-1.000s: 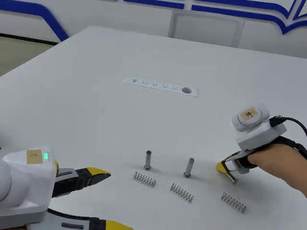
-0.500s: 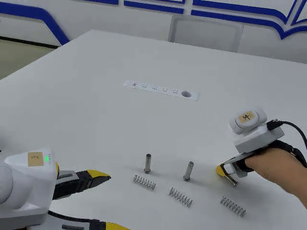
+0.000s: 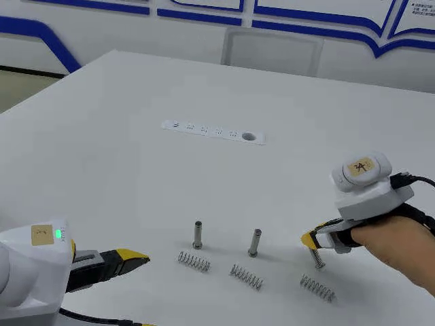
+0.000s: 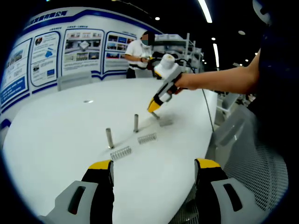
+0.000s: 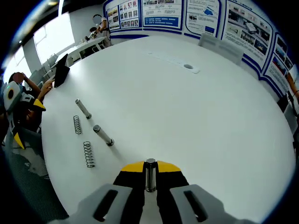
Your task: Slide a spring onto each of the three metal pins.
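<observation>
Pin (image 3: 317,259) now steeper, clenched by right hand-held gripper (image 5: 149,169); left hand-held gripper (image 4: 154,165) released; springs (image 3: 245,276) alongside.

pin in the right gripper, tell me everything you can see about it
The pin is a slim, shiny metal cylinder with a slightly wider round head. The right gripper clamps it between its yellow-tipped jaws, head end sticking out past them. In the head view it slants down towards the white table; whether it touches is unclear. A loose spring lies close by, apart from it.
</observation>
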The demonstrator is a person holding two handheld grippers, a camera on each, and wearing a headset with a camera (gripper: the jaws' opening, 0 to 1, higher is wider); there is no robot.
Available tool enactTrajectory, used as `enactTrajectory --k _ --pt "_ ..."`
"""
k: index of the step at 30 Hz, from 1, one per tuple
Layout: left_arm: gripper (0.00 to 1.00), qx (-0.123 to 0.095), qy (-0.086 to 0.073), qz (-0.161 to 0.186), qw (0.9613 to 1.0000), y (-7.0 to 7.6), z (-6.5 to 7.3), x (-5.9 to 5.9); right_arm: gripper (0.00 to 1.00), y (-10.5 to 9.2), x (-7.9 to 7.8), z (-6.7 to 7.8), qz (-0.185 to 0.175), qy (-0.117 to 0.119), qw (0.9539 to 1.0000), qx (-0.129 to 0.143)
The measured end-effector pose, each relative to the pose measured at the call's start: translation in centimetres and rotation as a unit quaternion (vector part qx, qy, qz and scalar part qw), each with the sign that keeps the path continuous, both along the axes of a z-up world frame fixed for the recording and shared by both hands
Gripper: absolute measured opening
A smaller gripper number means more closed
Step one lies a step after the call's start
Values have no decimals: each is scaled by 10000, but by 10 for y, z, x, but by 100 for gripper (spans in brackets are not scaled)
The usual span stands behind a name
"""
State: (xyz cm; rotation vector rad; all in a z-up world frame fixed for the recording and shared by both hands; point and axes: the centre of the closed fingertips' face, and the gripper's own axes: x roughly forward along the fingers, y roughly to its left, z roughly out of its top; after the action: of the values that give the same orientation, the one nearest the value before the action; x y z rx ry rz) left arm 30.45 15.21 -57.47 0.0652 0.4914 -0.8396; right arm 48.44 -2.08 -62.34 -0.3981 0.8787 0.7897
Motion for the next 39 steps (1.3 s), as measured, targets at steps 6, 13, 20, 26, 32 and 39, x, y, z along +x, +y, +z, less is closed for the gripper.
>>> enactTrajectory --k 6,13,20,26,32,39 --pt "72 -7 -8 -7 10000 0 0 0 9 -5 -7 4 -51 -107 9999 84" --pt "72 23 -2 -41 10000 -1 -1 -1 9 -12 -16 5 -122 -201 9996 161" --pt "72 75 16 -69 9999 0 -2 -2 9 -18 -20 6 -198 -208 9993 223" --pt "72 75 -64 -1 10000 4 6 3 9 -18 -23 6 -137 -209 9995 205" --pt "72 56 -174 39 9998 3 15 8 9 -19 -24 6 -104 -240 9995 197" --pt "72 38 -190 39 9998 0 16 12 11 -21 -26 10 -49 -320 9993 199"
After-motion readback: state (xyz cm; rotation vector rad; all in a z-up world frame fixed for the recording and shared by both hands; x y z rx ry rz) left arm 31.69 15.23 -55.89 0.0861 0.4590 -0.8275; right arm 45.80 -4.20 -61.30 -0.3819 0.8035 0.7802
